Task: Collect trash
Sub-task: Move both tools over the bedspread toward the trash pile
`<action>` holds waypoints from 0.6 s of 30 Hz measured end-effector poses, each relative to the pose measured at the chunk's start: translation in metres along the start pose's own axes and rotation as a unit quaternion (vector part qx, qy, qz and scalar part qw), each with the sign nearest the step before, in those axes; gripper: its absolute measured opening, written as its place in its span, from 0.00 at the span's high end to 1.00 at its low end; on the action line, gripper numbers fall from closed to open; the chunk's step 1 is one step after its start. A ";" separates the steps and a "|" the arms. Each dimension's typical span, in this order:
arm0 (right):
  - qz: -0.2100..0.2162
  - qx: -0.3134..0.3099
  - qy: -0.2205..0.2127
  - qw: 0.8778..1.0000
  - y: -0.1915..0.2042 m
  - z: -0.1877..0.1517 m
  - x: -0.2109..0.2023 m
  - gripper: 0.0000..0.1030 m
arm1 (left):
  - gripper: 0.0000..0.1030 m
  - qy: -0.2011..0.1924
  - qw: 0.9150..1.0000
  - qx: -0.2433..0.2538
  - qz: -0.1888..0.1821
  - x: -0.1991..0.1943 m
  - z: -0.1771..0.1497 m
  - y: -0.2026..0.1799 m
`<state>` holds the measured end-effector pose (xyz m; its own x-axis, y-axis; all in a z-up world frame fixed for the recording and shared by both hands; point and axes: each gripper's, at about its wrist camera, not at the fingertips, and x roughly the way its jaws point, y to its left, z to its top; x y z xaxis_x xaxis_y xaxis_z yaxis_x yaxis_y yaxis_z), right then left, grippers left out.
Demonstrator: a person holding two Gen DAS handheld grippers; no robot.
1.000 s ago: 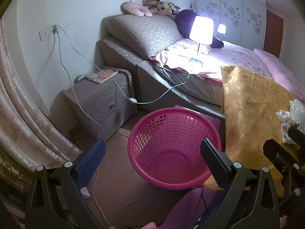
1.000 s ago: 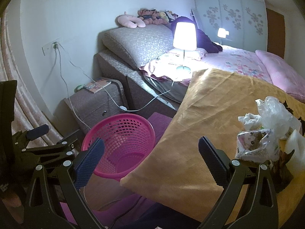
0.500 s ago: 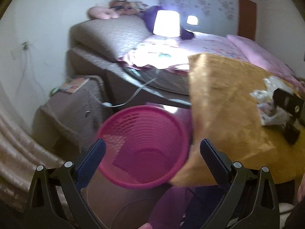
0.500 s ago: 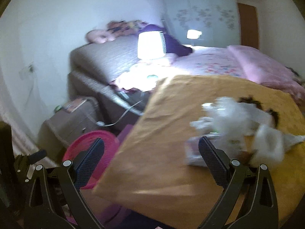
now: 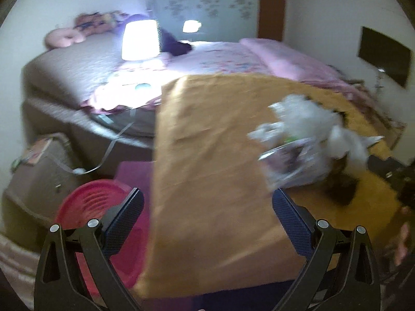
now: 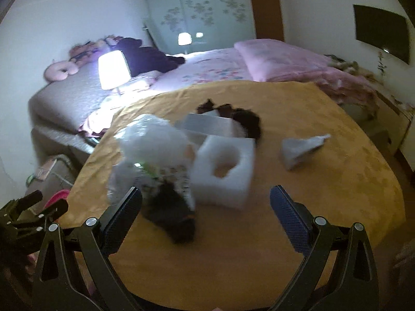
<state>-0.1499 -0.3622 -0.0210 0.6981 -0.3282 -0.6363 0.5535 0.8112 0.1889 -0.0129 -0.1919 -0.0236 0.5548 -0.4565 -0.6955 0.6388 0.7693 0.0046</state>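
Trash (image 6: 181, 160): white foam block, crumpled plastic bags, dark scraps, blurred.

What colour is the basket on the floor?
The basket is pink, seen best in the left wrist view.

Both wrist views looked forward across the orange-clothed round bench (image 5: 207, 155) toward the far pink-covered bed (image 6: 220, 70); the left view sat further left, the right nearer the rubbish.
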 end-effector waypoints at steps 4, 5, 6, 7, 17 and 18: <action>-0.002 0.006 -0.007 1.000 -0.007 0.004 -0.004 0.07 | 0.08 0.008 0.999 0.003 -0.044 0.012 0.013 -0.028; -0.002 0.005 -0.010 1.000 -0.008 0.004 -0.005 0.07 | 0.08 0.010 0.998 0.002 -0.055 0.014 0.016 -0.034; -0.002 0.004 -0.012 1.000 -0.009 0.004 -0.005 0.07 | 0.08 0.012 0.998 0.002 -0.066 0.017 0.020 -0.039; -0.003 0.002 -0.015 1.000 -0.013 0.004 -0.007 0.07 | 0.08 0.013 0.997 0.002 -0.075 0.018 0.023 -0.043; -0.001 0.004 -0.010 1.000 -0.019 0.004 -0.007 0.07 | 0.31 0.074 0.990 0.002 -0.122 0.062 0.036 -0.068; -0.001 0.004 -0.010 1.000 -0.019 0.004 -0.006 0.07 | 0.33 0.074 0.990 -0.001 -0.124 0.063 0.035 -0.066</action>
<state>-0.1628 -0.3776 -0.0178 0.7068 -0.3391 -0.6208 0.5580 0.8067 0.1946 -0.0014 -0.2872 -0.0421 0.2977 -0.5607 -0.7727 0.7444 0.6431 -0.1798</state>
